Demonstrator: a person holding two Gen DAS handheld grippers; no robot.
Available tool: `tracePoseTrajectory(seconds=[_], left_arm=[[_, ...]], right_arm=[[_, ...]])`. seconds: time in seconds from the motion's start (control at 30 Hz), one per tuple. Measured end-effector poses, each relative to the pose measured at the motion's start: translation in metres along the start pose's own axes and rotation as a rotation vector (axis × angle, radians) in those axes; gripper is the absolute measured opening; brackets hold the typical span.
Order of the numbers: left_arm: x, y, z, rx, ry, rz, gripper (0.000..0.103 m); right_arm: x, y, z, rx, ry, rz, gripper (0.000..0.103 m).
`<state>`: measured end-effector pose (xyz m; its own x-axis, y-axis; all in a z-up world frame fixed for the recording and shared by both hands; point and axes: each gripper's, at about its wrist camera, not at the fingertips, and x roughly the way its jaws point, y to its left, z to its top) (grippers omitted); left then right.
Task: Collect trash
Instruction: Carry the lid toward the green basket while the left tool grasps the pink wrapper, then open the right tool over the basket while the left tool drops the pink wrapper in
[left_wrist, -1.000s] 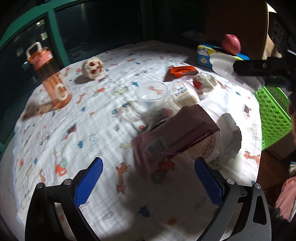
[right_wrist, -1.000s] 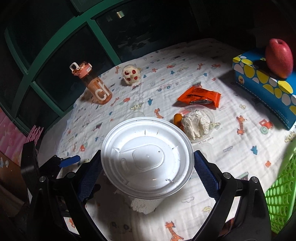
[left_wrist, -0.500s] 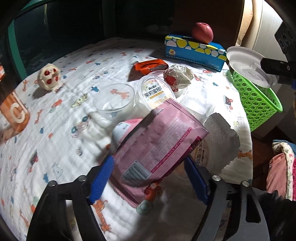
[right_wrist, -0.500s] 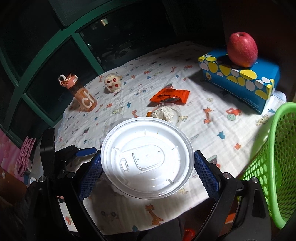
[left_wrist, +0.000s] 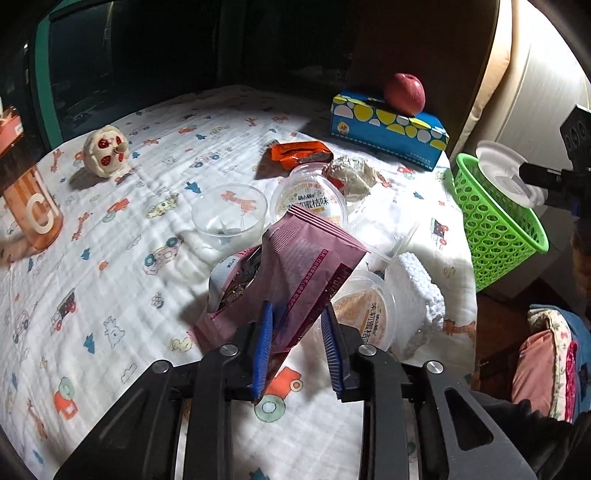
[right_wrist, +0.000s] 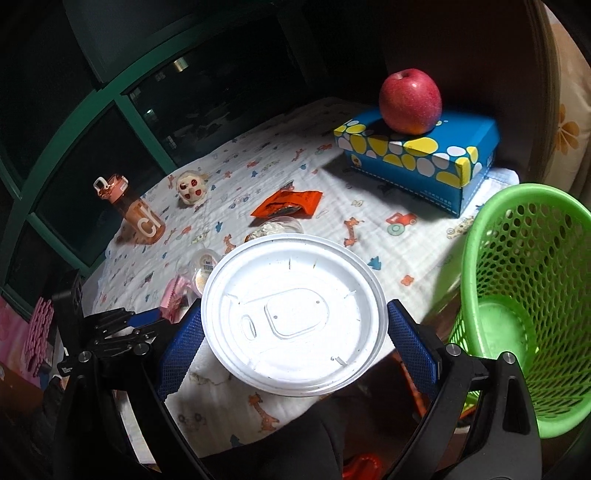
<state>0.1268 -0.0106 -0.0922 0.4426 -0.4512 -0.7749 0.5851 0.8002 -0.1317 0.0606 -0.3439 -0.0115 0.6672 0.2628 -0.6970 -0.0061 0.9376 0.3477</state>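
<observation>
over the cloth-covered desk, the left gripper closes its jaws around a pink snack bag; the right gripper clamps a white lid beside the green basket.

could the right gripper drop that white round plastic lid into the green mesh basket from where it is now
Probably yes. The right gripper holds the white round plastic lid beside the green mesh basket, whose open top shows nothing across it.
</observation>
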Motion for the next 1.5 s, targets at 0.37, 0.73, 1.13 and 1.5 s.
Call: tracePoseTrajectory(seconds=[0.37,0.73,1.13,1.5], left_arm=[[-0.054,-0.020,0.023,-0.019,-0.089,0.007,0.009],[-0.076,-0.057,0.067,0.013,-0.159,-0.034,0.006],[-0.062,-0.135,0.125,0.095,-0.184,-0.204,0.006],[-0.021,-0.219,0.173,0.184,-0.152,-0.323,0.006]], right_arm=[[-0.036,-0.048,-0.007,0.047,-0.068,-0.106,0.093],[-0.060,-0.111,-0.013,0.113,-0.099,-0.252,0.093],[-0.067,-0.161,-0.027,0.174,-0.060,-0.363,0.094],[-0.088,-0.175,-0.036,0.195,-0.079,-0.355,0.096]])
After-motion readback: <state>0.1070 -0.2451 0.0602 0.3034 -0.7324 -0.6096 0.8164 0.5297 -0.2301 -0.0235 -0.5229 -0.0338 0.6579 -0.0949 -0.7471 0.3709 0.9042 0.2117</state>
